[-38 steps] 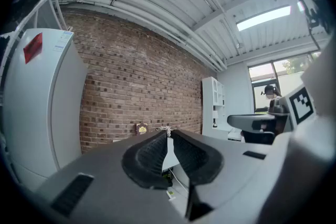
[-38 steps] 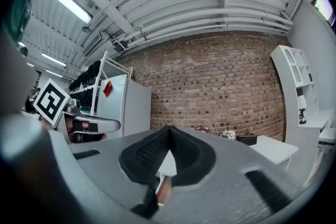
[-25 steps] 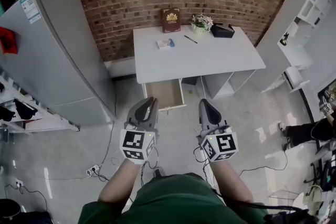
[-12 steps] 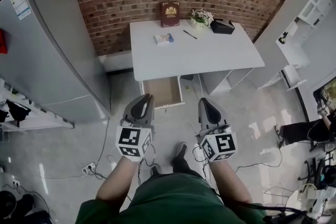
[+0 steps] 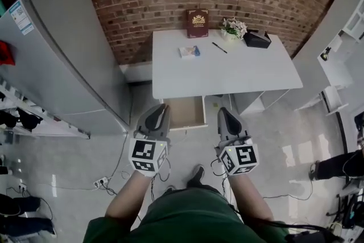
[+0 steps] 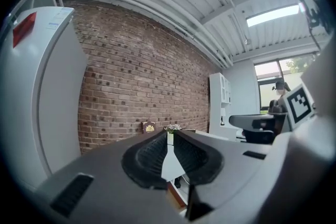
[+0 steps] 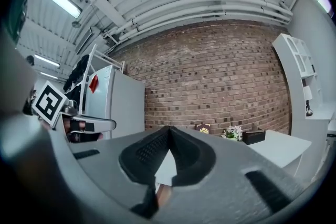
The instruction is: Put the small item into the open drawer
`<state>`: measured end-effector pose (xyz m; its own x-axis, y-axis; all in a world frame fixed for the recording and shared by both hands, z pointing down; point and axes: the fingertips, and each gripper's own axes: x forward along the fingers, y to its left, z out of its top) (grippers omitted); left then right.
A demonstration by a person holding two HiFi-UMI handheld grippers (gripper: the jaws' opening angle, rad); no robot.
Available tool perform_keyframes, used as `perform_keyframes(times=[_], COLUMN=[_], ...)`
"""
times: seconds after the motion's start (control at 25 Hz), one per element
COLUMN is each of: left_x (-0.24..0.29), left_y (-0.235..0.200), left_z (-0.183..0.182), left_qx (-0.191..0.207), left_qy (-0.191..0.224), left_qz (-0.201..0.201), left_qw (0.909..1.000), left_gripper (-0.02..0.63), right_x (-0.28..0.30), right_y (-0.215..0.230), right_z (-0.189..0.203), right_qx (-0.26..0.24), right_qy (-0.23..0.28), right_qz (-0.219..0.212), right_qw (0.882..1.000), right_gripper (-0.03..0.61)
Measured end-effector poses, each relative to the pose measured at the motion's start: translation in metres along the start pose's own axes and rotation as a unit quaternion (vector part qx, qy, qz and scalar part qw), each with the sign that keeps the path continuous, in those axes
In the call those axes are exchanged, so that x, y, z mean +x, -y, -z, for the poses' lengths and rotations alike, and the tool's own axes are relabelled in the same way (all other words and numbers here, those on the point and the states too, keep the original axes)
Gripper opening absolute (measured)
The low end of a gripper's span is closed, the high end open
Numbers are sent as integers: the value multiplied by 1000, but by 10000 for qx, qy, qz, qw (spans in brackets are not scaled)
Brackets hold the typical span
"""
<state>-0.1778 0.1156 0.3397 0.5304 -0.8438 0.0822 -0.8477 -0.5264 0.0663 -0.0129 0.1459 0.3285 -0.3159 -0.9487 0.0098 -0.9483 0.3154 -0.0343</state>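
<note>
The left gripper [image 5: 161,108] has its jaws only a narrow slit apart with nothing in them. The right gripper [image 5: 223,111] has its jaws closed tip to tip, also empty. Both are held low in front of the person, short of the drawer [image 5: 185,111], which stands pulled out under the near edge of the tabletop [image 5: 227,72] on the left side.

From where I stand, the main risk is the grab itself. The item [image 5: 189,52] lies flat and far back on the tabletop, well away from both grippers, so whichever gripper goes for it has to open first. Jaws this narrow would just nudge it along the surface, perhaps towards the book [image 5: 197,23] behind it. Something lying that low may also slip out of a shallow pinch. The open drawer sits right in the person's path, so stepping in to reach over it could knock it shut. A drop from too high, or too near its front edge, could send the item to the floor.

The item looks like a small, flat white packet with a blue end. It lies alone on the left rear part of the tabletop, clear of the pen [image 5: 219,48] and the flowers [image 5: 234,27]. I cannot make out any finer detail.
</note>
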Motion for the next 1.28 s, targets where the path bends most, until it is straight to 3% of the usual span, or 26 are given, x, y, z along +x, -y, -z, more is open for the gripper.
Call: perform_keyframes(times=[0.76,1.28], left_x=[111,150], left_y=[77,68], left_z=[6,14], left_qx=[342,324], left_qy=[-360,-434], left_qz=[-140,-180], left_qw=[9987,9984], left_gripper=[34,34], right_x=[32,60], right_y=[124,152], right_z=[18,32], right_qx=[562,639], right_qy=[32,-96], right_qz=[-348,-308], right_qw=[9978,9974], right_gripper=[0,0])
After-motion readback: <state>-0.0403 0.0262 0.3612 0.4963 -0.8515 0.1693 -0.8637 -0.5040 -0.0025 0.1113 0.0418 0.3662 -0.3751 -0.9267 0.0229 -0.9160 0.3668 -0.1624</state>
